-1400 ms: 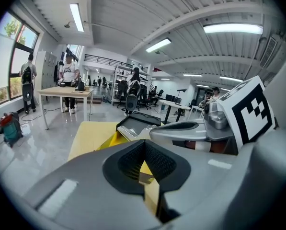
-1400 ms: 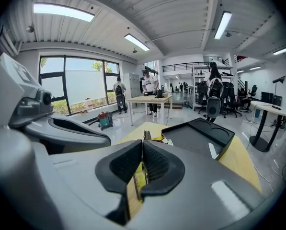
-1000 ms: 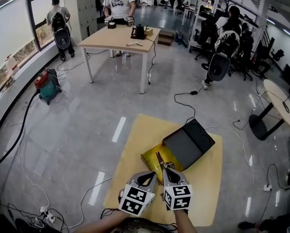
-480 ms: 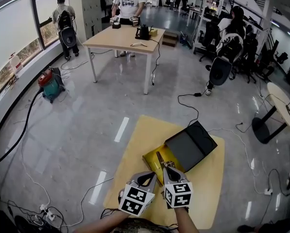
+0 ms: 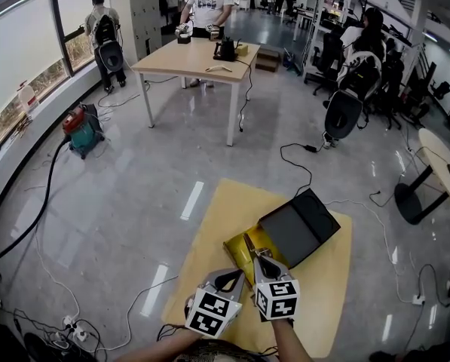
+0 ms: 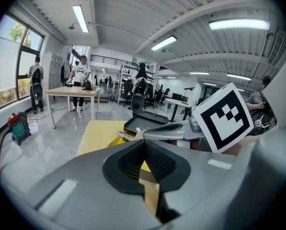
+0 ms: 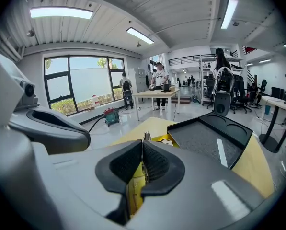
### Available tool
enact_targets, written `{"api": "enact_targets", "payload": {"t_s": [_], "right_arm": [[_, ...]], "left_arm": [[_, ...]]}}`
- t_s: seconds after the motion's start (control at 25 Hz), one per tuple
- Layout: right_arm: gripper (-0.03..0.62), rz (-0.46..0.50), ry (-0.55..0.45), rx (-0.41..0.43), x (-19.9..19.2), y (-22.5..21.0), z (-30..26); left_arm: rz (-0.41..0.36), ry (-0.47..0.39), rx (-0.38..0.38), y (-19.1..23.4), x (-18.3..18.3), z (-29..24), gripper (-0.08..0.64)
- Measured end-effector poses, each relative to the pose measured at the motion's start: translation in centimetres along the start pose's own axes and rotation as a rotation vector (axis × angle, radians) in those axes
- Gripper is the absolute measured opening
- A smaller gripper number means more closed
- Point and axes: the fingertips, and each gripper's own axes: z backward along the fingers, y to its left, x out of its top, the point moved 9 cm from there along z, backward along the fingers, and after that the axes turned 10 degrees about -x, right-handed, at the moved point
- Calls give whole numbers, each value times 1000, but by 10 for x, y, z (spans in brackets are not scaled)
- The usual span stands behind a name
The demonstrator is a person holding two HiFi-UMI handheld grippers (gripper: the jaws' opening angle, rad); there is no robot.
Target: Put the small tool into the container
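Note:
A yellow container [image 5: 241,249] lies on the yellow tabletop [image 5: 209,232], and its black lid [image 5: 300,226] is flipped open to the right. My right gripper [image 5: 261,258] is shut on a small thin metal tool [image 5: 248,244], whose tip points up-left over the container's near edge. In the right gripper view the tool [image 7: 146,136] sticks out between the closed pads, with the container [image 7: 165,140] and the lid [image 7: 205,138] just beyond. My left gripper [image 5: 237,273] hangs beside it, shut, with nothing between its pads [image 6: 133,159]. From the left gripper view the tool [image 6: 125,136] shows ahead of the lid [image 6: 147,121].
Cables trail over the grey floor around the tabletop. A red and green vacuum [image 5: 81,130] stands at the left by the windows. Farther off a person stands behind a wooden table [image 5: 191,62]. Office chairs [image 5: 344,111] and a round table [image 5: 443,164] are at the right.
Both grippers and the tool hold the same pose over the container. Only the head view has drifted slightly.

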Motion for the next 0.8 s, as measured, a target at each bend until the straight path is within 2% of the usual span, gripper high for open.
{"api": "enact_targets", "payload": {"t_s": [0.16,0.44,0.8], "right_arm": [[11,-7,2,3,-4,6,-4],[11,-16,43,-4,-1,-5,-17],[11,-6,79,-13,-22,-12,-34]], "left_arm": [[6,4,10,4,-7,5,15],[9,6,11,8,5,-2,15],[7,7,10,10,-5,-14,15]]}}
